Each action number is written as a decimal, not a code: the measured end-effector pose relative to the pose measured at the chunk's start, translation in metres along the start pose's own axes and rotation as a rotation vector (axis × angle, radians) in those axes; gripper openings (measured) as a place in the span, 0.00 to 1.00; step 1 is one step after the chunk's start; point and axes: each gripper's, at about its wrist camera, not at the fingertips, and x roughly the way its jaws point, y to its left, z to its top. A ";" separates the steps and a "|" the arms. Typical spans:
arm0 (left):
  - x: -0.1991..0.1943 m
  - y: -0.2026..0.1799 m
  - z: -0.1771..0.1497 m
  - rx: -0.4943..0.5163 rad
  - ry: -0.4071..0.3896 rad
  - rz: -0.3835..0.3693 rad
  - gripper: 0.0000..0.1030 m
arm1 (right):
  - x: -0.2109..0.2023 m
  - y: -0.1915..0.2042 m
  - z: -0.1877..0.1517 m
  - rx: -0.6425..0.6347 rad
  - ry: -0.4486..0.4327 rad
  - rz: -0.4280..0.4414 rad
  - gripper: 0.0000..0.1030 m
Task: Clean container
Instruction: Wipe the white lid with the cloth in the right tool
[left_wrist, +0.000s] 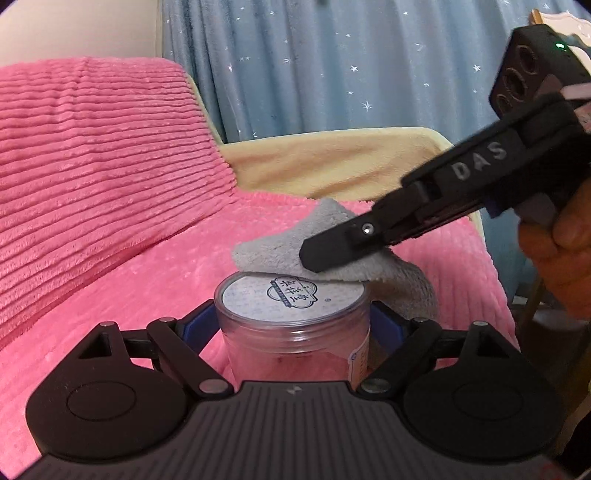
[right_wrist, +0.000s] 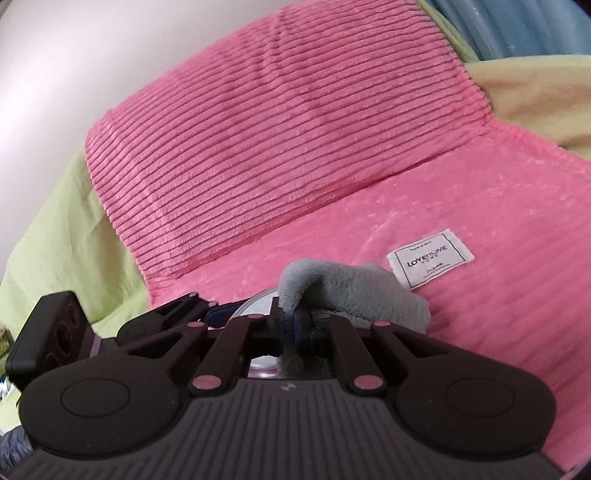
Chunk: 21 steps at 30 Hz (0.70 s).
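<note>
grey cloth (left_wrist: 332, 254) on gripped jar lid (left_wrist: 293, 295)

Left gripper (left_wrist: 293, 325) clamps jar (left_wrist: 295, 328); right gripper (left_wrist: 325, 254) presses cloth (left_wrist: 332, 266) on lid (left_wrist: 291, 293).

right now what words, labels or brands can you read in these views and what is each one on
"DAS" in grey letters on the side of the right gripper.
"LOVEHOME" on the white fabric tag sewn to the pink blanket; the smaller lines on the tag are too small to read.
The lid of the clear container bears a dark emblem with characters, too blurred to read.
The side label on the container is too small to read.
</note>
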 end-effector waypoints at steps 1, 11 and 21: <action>0.001 0.001 0.000 -0.007 0.000 0.001 0.84 | 0.002 0.003 -0.001 -0.004 0.006 0.020 0.04; 0.005 0.002 -0.001 -0.028 0.001 0.013 0.84 | 0.034 0.004 -0.003 0.071 -0.026 0.077 0.02; 0.010 0.006 -0.001 -0.041 -0.013 -0.012 0.84 | 0.022 -0.015 0.004 0.062 -0.061 -0.065 0.03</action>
